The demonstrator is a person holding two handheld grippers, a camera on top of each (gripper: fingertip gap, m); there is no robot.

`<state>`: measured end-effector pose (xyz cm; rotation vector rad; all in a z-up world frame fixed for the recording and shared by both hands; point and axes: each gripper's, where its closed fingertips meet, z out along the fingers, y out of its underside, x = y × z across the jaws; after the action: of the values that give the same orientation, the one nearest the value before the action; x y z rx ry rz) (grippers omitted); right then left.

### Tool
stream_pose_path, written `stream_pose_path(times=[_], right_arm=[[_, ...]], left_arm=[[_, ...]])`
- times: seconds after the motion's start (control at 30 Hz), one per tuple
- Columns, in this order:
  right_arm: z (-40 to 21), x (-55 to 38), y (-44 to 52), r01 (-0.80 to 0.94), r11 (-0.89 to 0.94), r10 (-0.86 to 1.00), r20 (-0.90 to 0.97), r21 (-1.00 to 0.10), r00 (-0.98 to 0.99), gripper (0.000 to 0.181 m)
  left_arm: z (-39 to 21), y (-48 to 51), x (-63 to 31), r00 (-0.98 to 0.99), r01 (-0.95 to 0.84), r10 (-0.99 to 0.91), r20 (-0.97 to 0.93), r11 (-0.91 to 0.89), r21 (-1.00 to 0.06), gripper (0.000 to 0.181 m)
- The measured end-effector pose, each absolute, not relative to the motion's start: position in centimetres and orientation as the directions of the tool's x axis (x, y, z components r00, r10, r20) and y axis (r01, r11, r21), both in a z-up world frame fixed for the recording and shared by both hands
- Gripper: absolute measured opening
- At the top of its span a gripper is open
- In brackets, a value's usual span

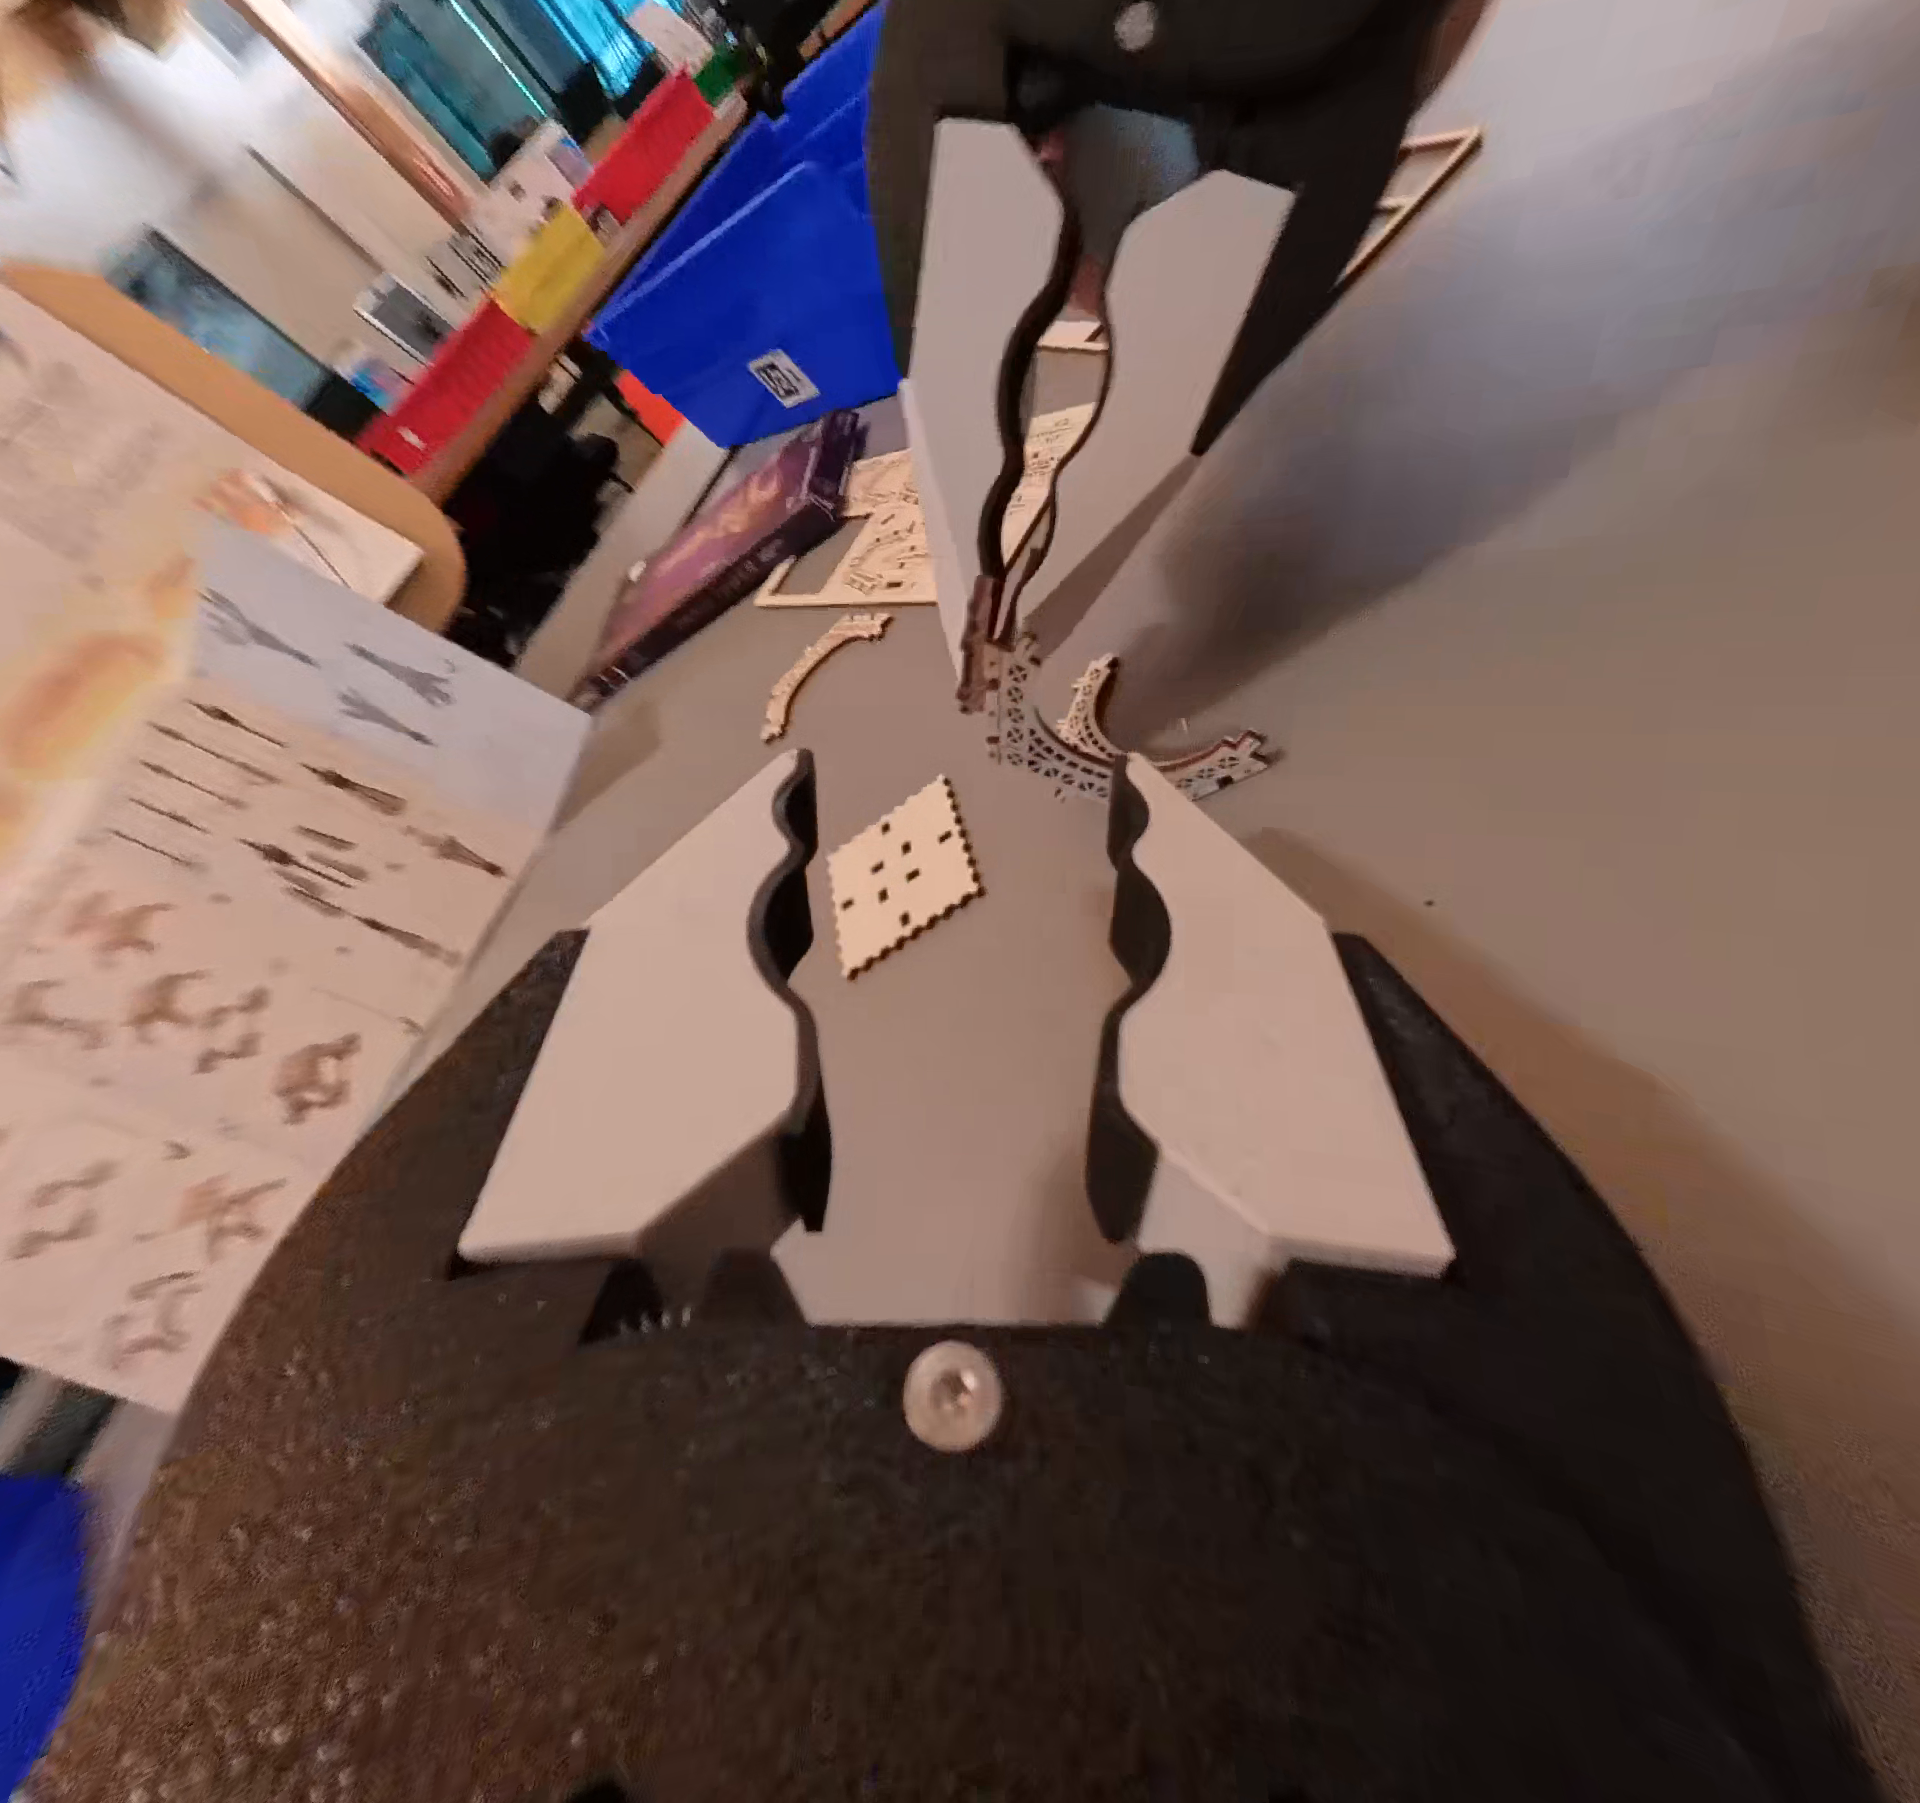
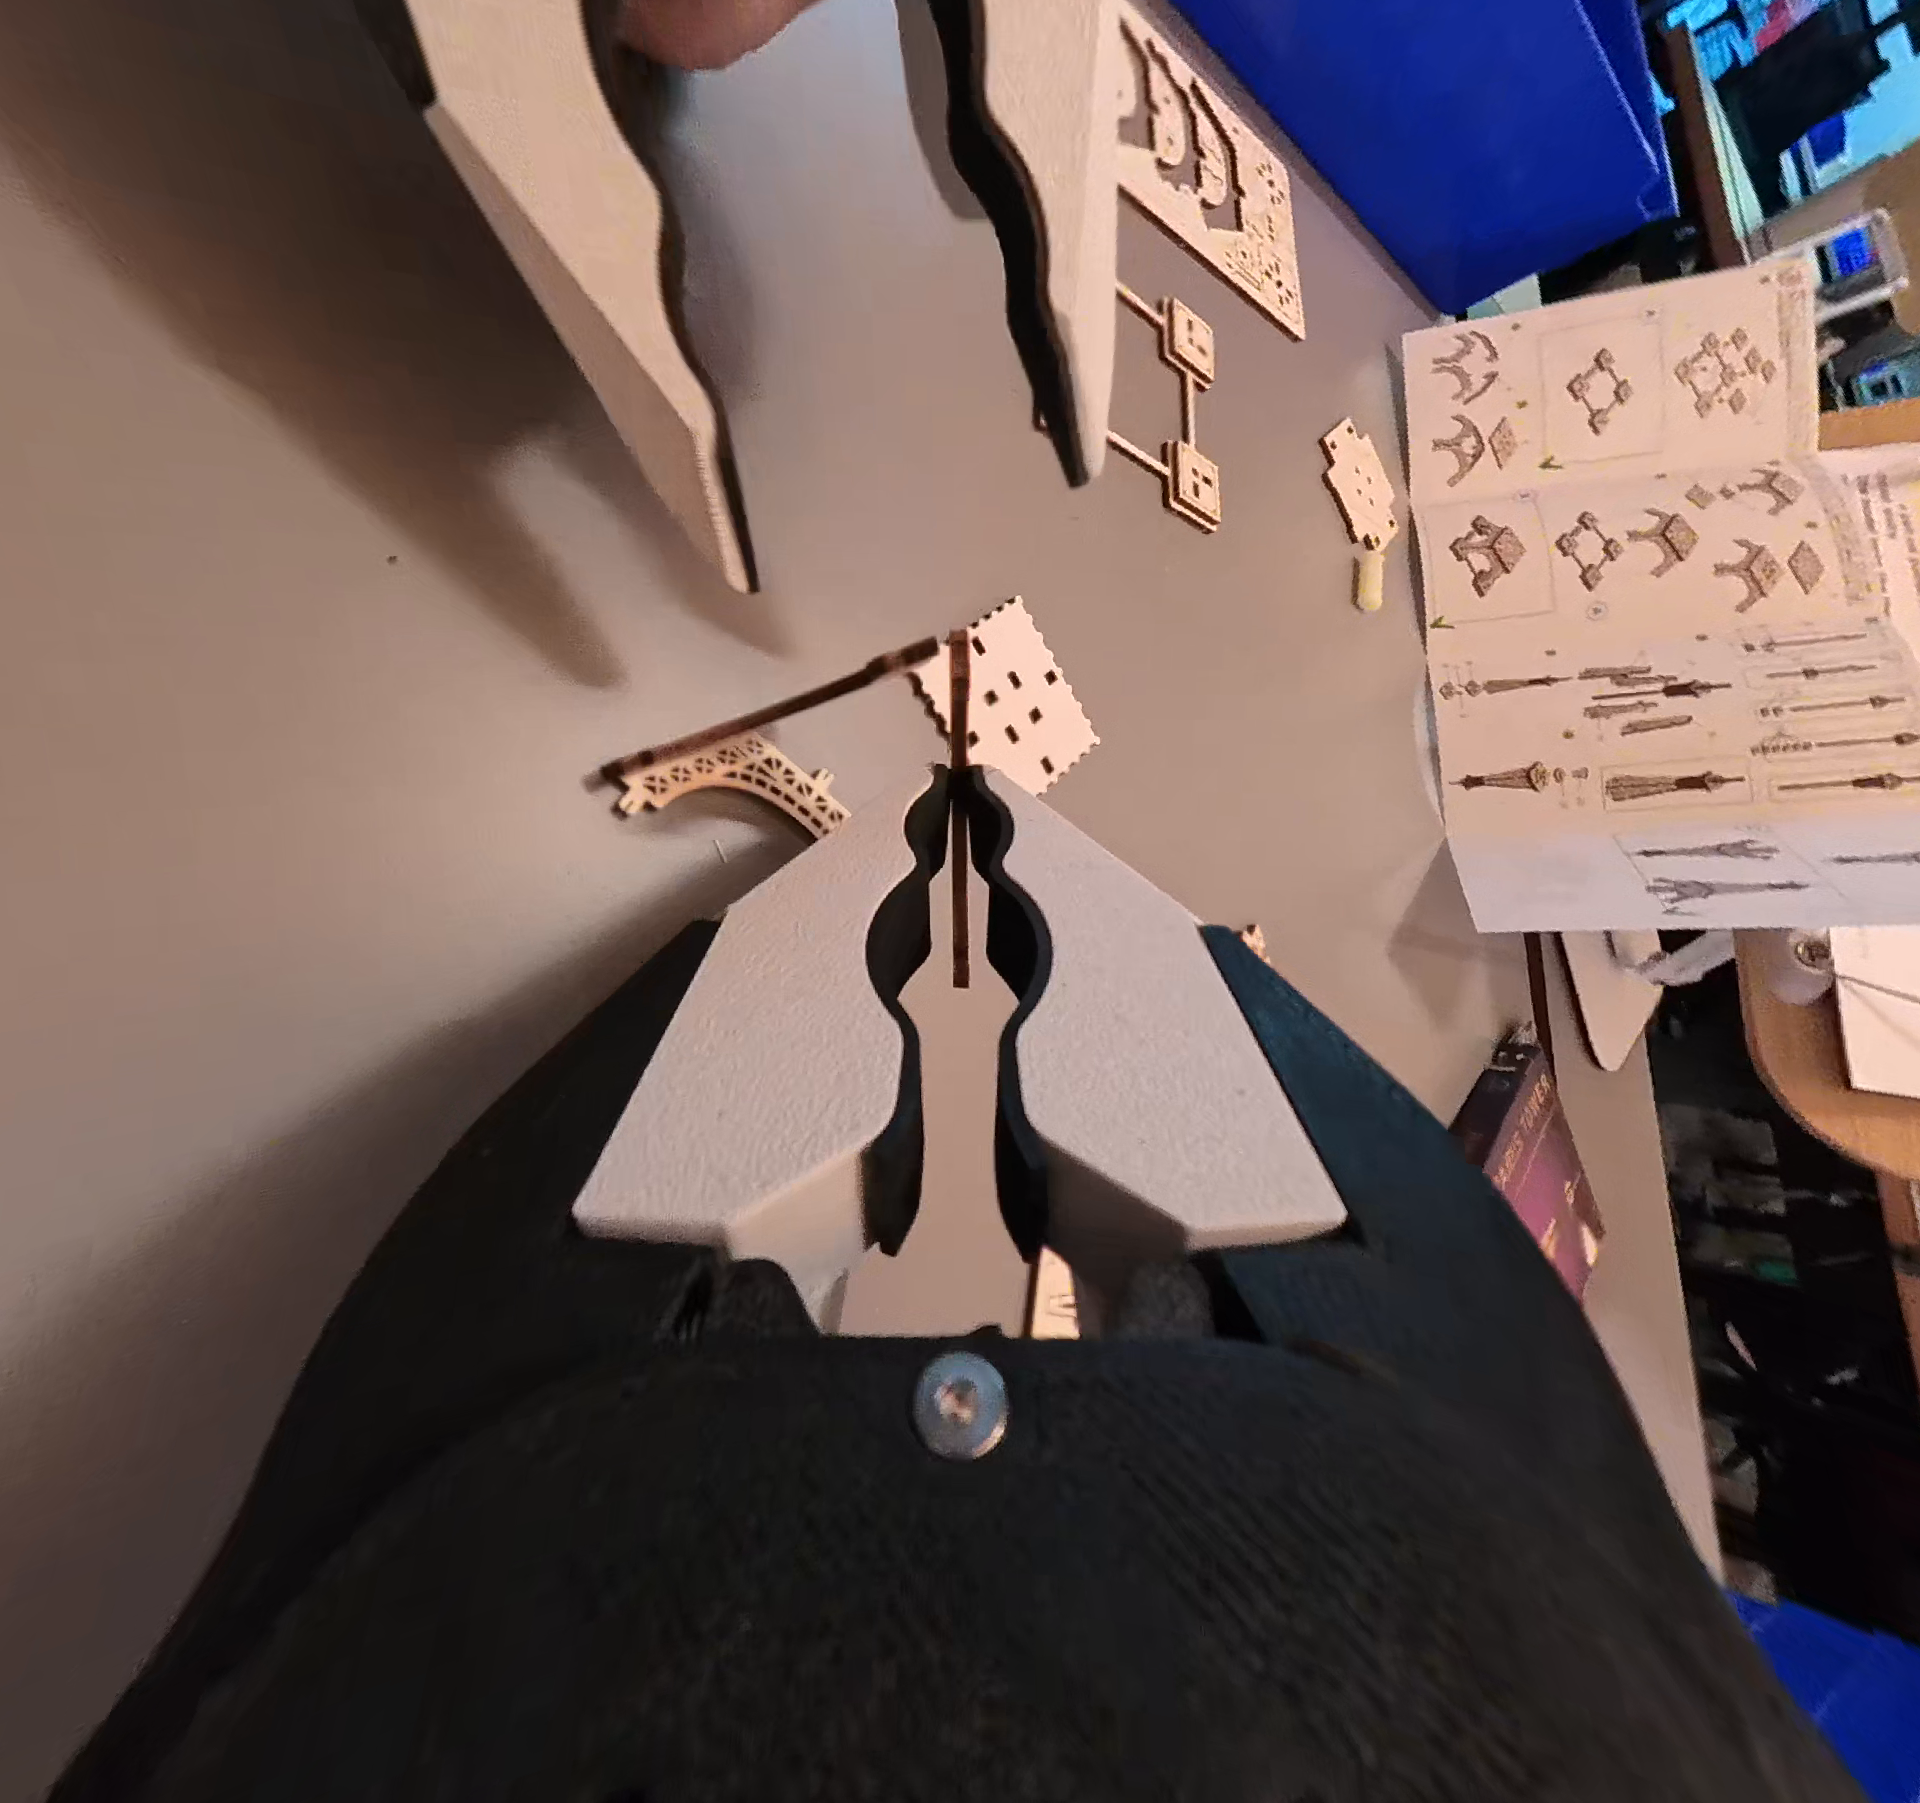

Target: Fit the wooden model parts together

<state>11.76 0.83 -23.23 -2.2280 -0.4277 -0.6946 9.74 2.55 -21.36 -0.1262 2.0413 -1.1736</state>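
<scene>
My right gripper (image 2: 956,779) is shut on a thin lattice arch piece (image 2: 958,880), seen edge-on between its pads. In the left wrist view this gripper (image 1: 987,683) comes down from above and holds the arch (image 1: 1023,714) upright on the grey table (image 1: 1558,714). A second arch (image 2: 790,709) stands edge-on and meets it at a corner. A third arch (image 2: 727,779) lies flat beside them. A square slotted wooden plate (image 1: 904,875) lies just ahead of my left gripper (image 1: 966,787), which is open, empty and above the table. The plate (image 2: 1023,709) sits just beyond the held arch.
A loose arch (image 1: 821,657) lies farther back. Cut-out wooden sheets (image 2: 1216,174), small square parts (image 2: 1184,403) and another small part (image 2: 1361,486) lie near the instruction sheet (image 2: 1610,610). A purple box (image 1: 727,558) and a blue bin (image 1: 769,299) stand at the table's far edge. The grippers are tip to tip, or close to it.
</scene>
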Motion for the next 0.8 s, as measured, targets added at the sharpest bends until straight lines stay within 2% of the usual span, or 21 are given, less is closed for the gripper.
stream_pose_path(times=[0.1,0.23,0.37,0.47,0.53,0.6,0.73,0.8], right_arm=[[-23.6,11.9,0.8,0.558,-0.645,0.170,0.613,-0.522,0.771,0.001],[-23.6,11.4,1.2,0.599,-0.576,0.228,0.595,-0.556,0.771,0.001],[-23.3,11.6,1.4,0.610,-0.531,0.212,0.605,-0.589,0.768,0.001],[-23.5,11.9,1.3,0.607,-0.534,0.192,0.615,-0.588,0.765,0.001],[-23.6,12.1,1.3,0.604,-0.536,0.168,0.626,-0.590,0.761,0.001],[-23.9,12.2,1.4,0.598,-0.549,0.163,0.626,-0.584,0.762,0.001],[-24.2,12.1,1.5,0.595,-0.556,0.144,0.638,-0.581,0.756,0.001],[-24.3,12.0,1.5,0.590,-0.560,0.141,0.635,-0.581,0.759,0.001]], left_arm=[[-21.8,1.6,9.5,-0.676,0.335,-0.378,-0.632,0.606,-0.721,0.056],[-21.6,1.2,10.2,-0.685,0.353,-0.374,-0.625,0.581,-0.734,0.059],[-20.6,1.1,9.7,-0.672,0.422,-0.372,-0.640,0.517,-0.744,0.047],[-21.5,1.9,10.5,-0.602,0.403,-0.379,-0.703,0.616,-0.677,0.033],[-21.8,1.6,10.2,-0.587,0.404,-0.353,-0.728,0.652,-0.642,0.033],[-22.2,1.5,9.8,-0.599,0.331,-0.373,-0.708,0.691,-0.643,0.038],[-22.9,1.9,9.0,-0.642,0.094,-0.522,-0.562,0.674,-0.733,0.034],[-22.6,2.2,9.2,-0.601,0.060,-0.567,-0.564,0.671,-0.739,0.028]])
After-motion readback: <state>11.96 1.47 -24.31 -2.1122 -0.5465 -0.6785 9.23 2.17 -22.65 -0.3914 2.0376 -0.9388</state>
